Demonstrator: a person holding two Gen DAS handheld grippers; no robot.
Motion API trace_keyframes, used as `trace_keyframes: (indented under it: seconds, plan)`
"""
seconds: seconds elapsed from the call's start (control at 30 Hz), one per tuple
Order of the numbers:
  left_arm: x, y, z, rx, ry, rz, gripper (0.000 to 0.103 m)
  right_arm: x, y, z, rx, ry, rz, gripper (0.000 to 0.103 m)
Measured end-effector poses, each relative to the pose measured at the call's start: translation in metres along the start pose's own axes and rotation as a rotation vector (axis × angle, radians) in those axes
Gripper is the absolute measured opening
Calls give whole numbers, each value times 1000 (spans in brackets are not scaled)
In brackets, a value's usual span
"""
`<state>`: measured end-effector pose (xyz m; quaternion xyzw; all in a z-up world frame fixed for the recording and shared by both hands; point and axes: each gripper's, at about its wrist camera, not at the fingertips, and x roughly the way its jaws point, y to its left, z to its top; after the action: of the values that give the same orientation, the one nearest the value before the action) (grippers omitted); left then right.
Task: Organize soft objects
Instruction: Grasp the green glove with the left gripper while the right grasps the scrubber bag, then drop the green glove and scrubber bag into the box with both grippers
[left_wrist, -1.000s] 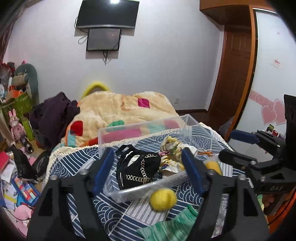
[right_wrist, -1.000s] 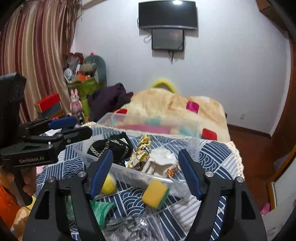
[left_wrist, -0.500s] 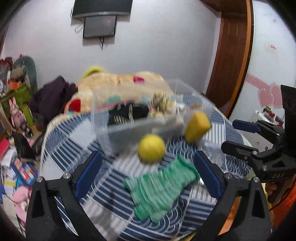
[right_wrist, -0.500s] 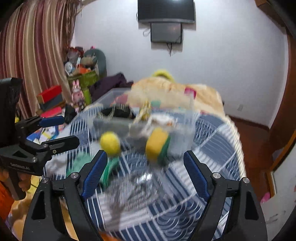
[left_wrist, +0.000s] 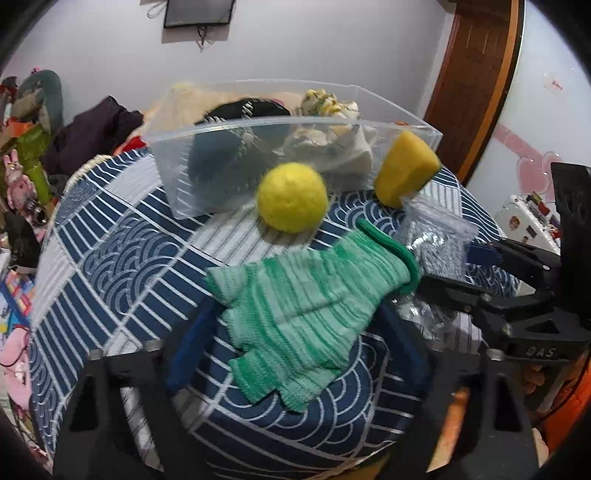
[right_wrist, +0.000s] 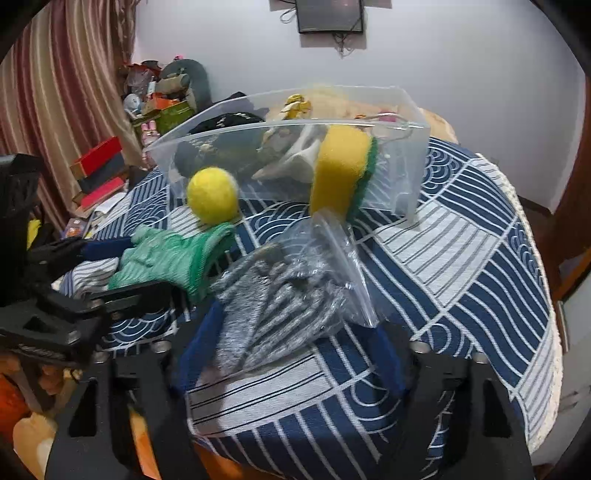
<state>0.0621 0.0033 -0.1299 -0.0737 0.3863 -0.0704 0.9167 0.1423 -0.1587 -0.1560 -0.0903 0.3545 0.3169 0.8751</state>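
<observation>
Straddling the green glove (left_wrist: 299, 325), the left gripper (left_wrist: 295, 347) has its blue fingers (left_wrist: 188, 347) spread wide, one on each side of the glove, and holds nothing; whether the pads touch the knit cannot be told; the right gripper (right_wrist: 291, 354) is likewise wide open, its fingers (right_wrist: 199, 350) flanking the near end of a clear bag (right_wrist: 291, 299) of grey fabric, with nothing clamped; the glove lies flat near the front edge of the table (right_wrist: 480, 266), cuff toward the bin (left_wrist: 266, 125), fingers toward the left wrist camera; the bag lies just to the right of the glove, touching or overlapping its cuff (right_wrist: 207, 258); a yellow ball (left_wrist: 291, 197) rests on the blue patterned cloth (left_wrist: 110, 258) just behind the glove and against the front wall of the bin; a yellow sponge (right_wrist: 340, 170) with a green scouring layer stands tilted against the same wall, to the right of the ball and just behind the bag; the clear bin sits toward the back edge of the table and contains a black bag (left_wrist: 240, 110) on its left side and crumpled pale fabric (left_wrist: 332, 107) with yellow markings on its right; in each wrist view the other gripper shows at the side of the frame, level with the near edge of the table.
</observation>
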Motion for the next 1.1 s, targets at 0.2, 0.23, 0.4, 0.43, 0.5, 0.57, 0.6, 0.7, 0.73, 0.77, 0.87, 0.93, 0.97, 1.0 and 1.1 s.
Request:
trace_keyframes:
  seconds: [0.2, 0.23, 0.4, 0.43, 0.5, 0.57, 0.6, 0.7, 0.73, 0.77, 0.87, 0.93, 0.97, 1.0, 1.1]
  plan:
    - [-7, -5, -6, 12, -31, -22, 47, -8, 6, -4, 6, -21, 53, 29]
    - [-9, -3, -6, 12, -36, -26, 42, -10, 7, -5, 4, -24, 54, 28]
    - [-21, 3, -3, -3, -64, -41, 35, -23, 17, -5, -16, -52, 63, 22]
    - [-25, 4, -2, -6, -71, -42, 35, -26, 18, -5, -19, -60, 63, 22]
    - [-33, 6, 2, -8, -93, -38, 35, -33, 19, -4, -21, -76, 70, 22]
    - [-40, 7, 6, -7, -116, -28, 35, -39, 20, -2, -21, -96, 70, 22]
    - [-45, 8, 8, -6, -128, -26, 35, -43, 19, -1, -20, -107, 68, 22]
    - [-59, 8, 17, 2, -172, -18, 35, -50, 19, 5, -20, -142, 61, 22]
    - [-62, 8, 20, 4, -184, -16, 35, -53, 20, 8, -23, -153, 57, 22]
    - [-66, 8, 25, 7, -197, -13, 35, -56, 19, 11, -25, -169, 50, 22]
    - [-74, 9, 37, 13, -236, 1, 35, -61, 13, 21, -18, -203, 37, 22]
    - [-79, 10, 48, 14, -264, 6, 35, -64, 10, 30, -9, -227, 32, 22]
    - [-79, 11, 51, 14, -273, 8, 35, -65, 9, 35, -7, -240, 29, 22]
    - [-81, 12, 58, 14, -286, 9, 35, -66, 8, 40, -6, -254, 23, 22]
    - [-79, 13, 72, 23, -312, 19, 35, -67, 5, 53, -5, -281, 10, 22]
